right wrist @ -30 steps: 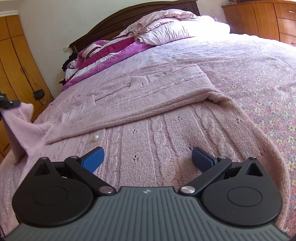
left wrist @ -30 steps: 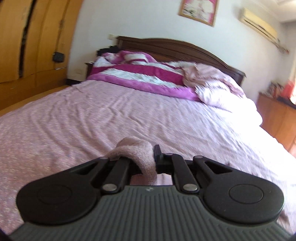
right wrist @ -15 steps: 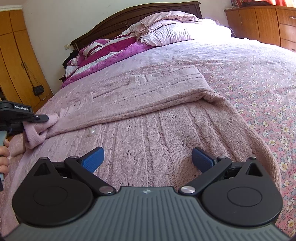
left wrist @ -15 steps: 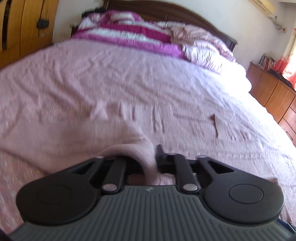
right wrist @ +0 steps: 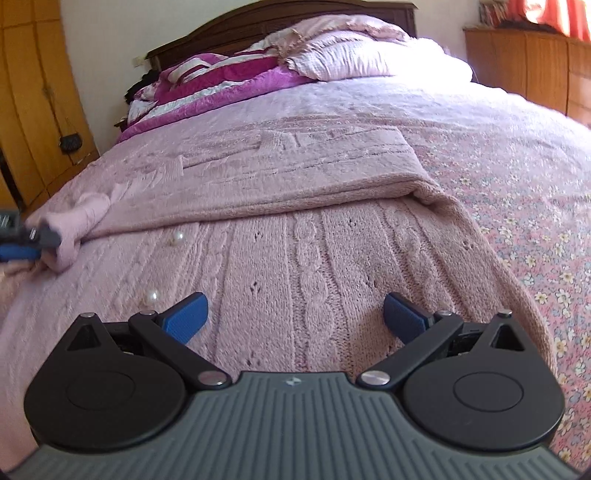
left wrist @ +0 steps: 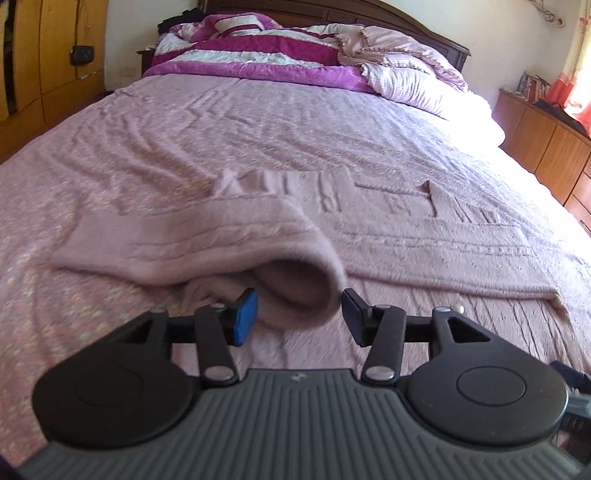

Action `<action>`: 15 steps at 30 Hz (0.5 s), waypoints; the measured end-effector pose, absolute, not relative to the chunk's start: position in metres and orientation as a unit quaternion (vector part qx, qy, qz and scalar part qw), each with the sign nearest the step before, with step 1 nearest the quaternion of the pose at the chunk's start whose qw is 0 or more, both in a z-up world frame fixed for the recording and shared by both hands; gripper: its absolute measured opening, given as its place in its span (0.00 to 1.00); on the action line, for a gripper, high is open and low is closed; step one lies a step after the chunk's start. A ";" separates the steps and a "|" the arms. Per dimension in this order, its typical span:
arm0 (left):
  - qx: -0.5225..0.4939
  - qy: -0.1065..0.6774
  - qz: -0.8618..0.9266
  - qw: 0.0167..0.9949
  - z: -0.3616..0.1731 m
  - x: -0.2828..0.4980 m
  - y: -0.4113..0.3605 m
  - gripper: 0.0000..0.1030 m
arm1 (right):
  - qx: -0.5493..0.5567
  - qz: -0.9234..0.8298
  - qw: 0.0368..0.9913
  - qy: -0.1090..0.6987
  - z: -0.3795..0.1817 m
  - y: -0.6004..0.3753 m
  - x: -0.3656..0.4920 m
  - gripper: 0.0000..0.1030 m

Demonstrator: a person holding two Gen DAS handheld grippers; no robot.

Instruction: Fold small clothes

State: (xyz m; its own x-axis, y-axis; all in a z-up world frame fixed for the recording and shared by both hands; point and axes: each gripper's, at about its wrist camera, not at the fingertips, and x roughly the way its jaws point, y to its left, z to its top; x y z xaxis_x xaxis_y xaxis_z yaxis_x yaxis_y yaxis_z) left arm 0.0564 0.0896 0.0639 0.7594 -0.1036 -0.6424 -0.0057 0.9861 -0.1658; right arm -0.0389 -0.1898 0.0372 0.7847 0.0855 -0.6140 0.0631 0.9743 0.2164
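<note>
Your pink cable-knit sweater (right wrist: 332, 258) lies spread flat on the bed (left wrist: 258, 122), its far part folded over the body so a straight folded edge runs across it. One sleeve (left wrist: 229, 240) is laid back over the knit on the left side, and its rolled cuff end (left wrist: 299, 284) sits loose just ahead of your left claw (left wrist: 297, 319), between the two blue pads but not pinched by them. That left claw is released, jaws standing apart, low over the sweater. From the right wrist view, the same cuff bunches up at the sweater's left edge, with the left claw's tip just beside it.

Your right claw (right wrist: 295, 319) is also released, jaws spread wide, hovering over the sweater's near cabled panel and holding nothing. Two pearl buttons (right wrist: 179, 235) show on the knit, one close to the right claw's left pad.

Beyond the sweater, the floral pink bedsheet (right wrist: 517, 184) covers the bed. A magenta-and-white quilt (left wrist: 258, 59) and a pale pink comforter (left wrist: 410, 70) are heaped at the dark wooden headboard (right wrist: 258, 26). A wooden wardrobe (left wrist: 48, 66) stands on the left, a wooden dresser (left wrist: 546, 147) on the right
</note>
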 end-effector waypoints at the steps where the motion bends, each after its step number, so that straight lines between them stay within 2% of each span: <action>1: -0.079 0.347 -0.022 0.934 0.064 0.053 0.092 0.51 | 0.125 0.003 0.935 0.331 0.041 -0.190 -0.037 1.00; 6: -0.068 0.342 0.004 0.937 0.065 0.042 0.105 0.51 | 0.152 0.009 0.938 0.312 0.063 -0.183 -0.031 1.00; 15: -0.097 0.342 0.054 0.933 0.051 0.040 0.130 0.51 | 0.141 0.141 0.928 0.316 0.100 -0.122 0.022 1.00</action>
